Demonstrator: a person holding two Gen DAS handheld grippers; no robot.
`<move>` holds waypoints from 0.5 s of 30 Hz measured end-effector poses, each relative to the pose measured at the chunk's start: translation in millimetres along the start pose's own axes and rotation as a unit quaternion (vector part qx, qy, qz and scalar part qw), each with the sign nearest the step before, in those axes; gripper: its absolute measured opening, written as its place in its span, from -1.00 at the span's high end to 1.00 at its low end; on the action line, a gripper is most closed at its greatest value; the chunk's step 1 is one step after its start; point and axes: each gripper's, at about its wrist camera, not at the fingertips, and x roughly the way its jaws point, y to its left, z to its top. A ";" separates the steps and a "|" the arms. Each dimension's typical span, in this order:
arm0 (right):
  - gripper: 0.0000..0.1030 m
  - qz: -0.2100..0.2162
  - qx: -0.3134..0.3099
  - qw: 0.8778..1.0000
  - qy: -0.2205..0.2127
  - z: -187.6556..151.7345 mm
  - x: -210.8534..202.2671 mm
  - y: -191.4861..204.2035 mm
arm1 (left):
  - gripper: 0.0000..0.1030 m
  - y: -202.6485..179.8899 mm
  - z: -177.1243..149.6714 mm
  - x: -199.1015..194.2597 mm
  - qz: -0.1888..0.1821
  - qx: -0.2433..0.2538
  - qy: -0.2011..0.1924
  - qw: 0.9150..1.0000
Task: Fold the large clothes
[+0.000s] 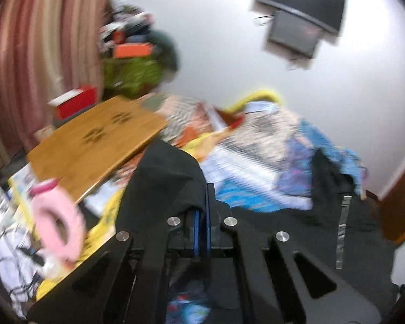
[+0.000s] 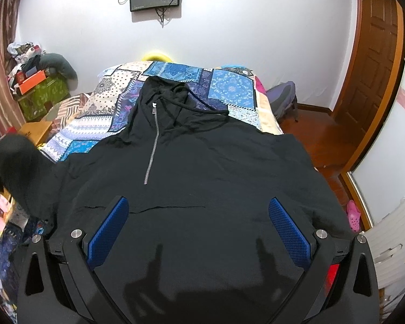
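Black fabric of a hooded sweatshirt (image 2: 202,167) is seen spread front-up across a patchwork bedspread (image 2: 175,78), hood at the far end near the wall, zipper (image 2: 152,145) running down from the collar. The right gripper (image 2: 199,225) is held above the near hem with its jaws wide apart — nothing is caught between the blue pads (image 2: 109,230). In the blurred left wrist view, the left gripper (image 1: 201,216) is clamped tight on a raised fold of the sweatshirt (image 1: 164,183), its pads pressed together with cloth pinched between them. That lifted sleeve is seen at the left edge of the right wrist view. A wooden board (image 1: 94,140) and a pink ring (image 1: 58,222) lie to the left — beside the bed's clutter.
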 end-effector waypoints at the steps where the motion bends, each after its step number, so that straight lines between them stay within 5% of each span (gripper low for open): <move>1: -1.00 -0.001 0.000 1.000 -0.001 -0.6 -0.7 -0.8 | 0.96 -19.0 4.6 -4.7 -0.020 0.012 -0.005 1.000; 7: -1.00 -0.003 0.012 1.000 -0.004 -6.8 -1.9 -13.0 | 0.96 -101.9 5.3 -10.5 -0.094 0.048 -0.002 0.994; 15: -1.00 -0.003 0.037 0.999 0.006 -16.0 4.7 -34.5 | 0.96 -208.4 -55.0 10.6 -0.189 0.119 0.096 0.970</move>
